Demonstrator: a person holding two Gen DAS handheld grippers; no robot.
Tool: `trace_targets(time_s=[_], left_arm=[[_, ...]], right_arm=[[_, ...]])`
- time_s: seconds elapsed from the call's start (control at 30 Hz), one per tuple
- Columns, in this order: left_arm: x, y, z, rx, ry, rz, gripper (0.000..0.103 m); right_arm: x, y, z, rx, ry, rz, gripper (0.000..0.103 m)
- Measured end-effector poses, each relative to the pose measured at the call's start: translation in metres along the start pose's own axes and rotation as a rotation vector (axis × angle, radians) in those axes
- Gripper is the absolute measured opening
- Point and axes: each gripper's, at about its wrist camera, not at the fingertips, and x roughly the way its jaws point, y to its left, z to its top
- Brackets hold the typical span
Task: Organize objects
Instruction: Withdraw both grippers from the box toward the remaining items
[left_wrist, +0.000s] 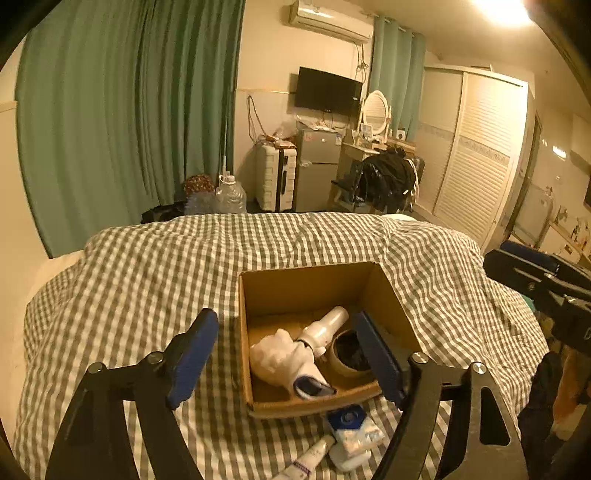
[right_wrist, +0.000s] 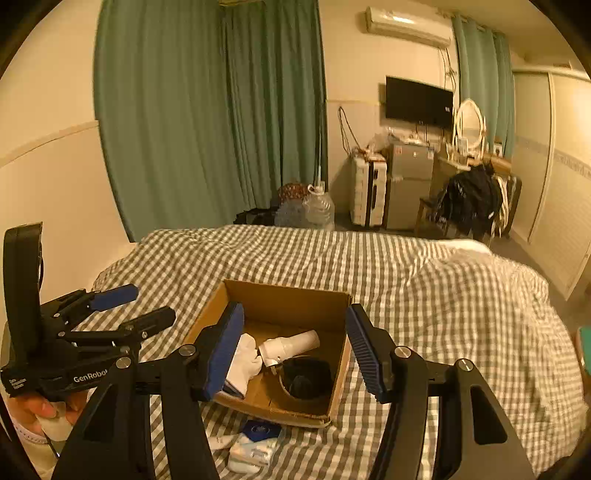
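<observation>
An open cardboard box (left_wrist: 310, 284) (right_wrist: 288, 295) sits on the checked bedspread. Inside lie a white bottle (left_wrist: 327, 326) (right_wrist: 291, 345), a white sock (left_wrist: 280, 356) (right_wrist: 245, 360) and a roll of tape (left_wrist: 349, 354) (right_wrist: 304, 378). In front of the box on the bed lie a blue-and-white packet (left_wrist: 351, 424) (right_wrist: 258, 430), a white tube (left_wrist: 312, 456) and a small white item (right_wrist: 247, 456). My left gripper (left_wrist: 284, 354) (right_wrist: 146, 306) is open and empty, held above the box's near left side. My right gripper (right_wrist: 295, 350) is open and empty above the box; its body shows in the left wrist view (left_wrist: 539, 280).
The checked bedspread (left_wrist: 147, 280) (right_wrist: 443, 302) covers the whole bed. Beyond the foot of the bed stand a water jug (left_wrist: 231, 197), a white suitcase (left_wrist: 277, 177), a small fridge (left_wrist: 317, 166) and a chair with dark clothes (left_wrist: 388, 177). Green curtains hang at the left.
</observation>
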Motion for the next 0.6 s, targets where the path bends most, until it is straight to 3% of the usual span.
trace_targets(time_s=[0.1,0.27,0.6], left_arm=[[-0.017,0.005,-0.013,-0.025,-0.007,0.013,0.092],[-0.027,0.011,-0.043,-0.059,0.01,0.045,0.093],[-0.001,0.016,-0.126,-0.135,0.134,0.1,0.094]], right_arm=[[-0.02,0.009,-0.004,-0.02,-0.014,-0.004,0.065],[-0.037,0.023,-0.026,-0.05,0.006,-0.001,0.071],[-0.006,0.033,-0.118,-0.043,0.157,-0.025,0.071]])
